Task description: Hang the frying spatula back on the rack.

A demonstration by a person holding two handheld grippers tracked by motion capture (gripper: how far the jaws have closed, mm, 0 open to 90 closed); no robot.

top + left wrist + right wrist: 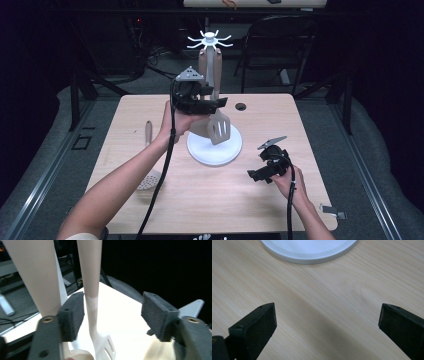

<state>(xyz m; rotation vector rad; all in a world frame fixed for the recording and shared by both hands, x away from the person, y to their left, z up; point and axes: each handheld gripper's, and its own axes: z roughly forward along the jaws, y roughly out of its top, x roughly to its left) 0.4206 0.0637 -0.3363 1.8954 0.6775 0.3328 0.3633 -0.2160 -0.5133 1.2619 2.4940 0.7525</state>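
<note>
My left tongs [113, 317] stand open around the slotted spatula [220, 126] hanging on the utensil stand [214, 145]; right tongs [327, 327] rest open over the counter [210, 195]. Brushing its handle could unhook it.

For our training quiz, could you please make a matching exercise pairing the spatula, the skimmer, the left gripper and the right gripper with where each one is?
Things:
1. spatula
2. skimmer
3. left gripper
4. right gripper

Places:
A. low over bare table, right of the white base
B. lying flat on the table, left of the base
C. hanging on the stand, blade down
D. raised, jaws open either side of the spatula's handle

Pairs: 1-C, 2-B, 3-D, 4-A
</note>
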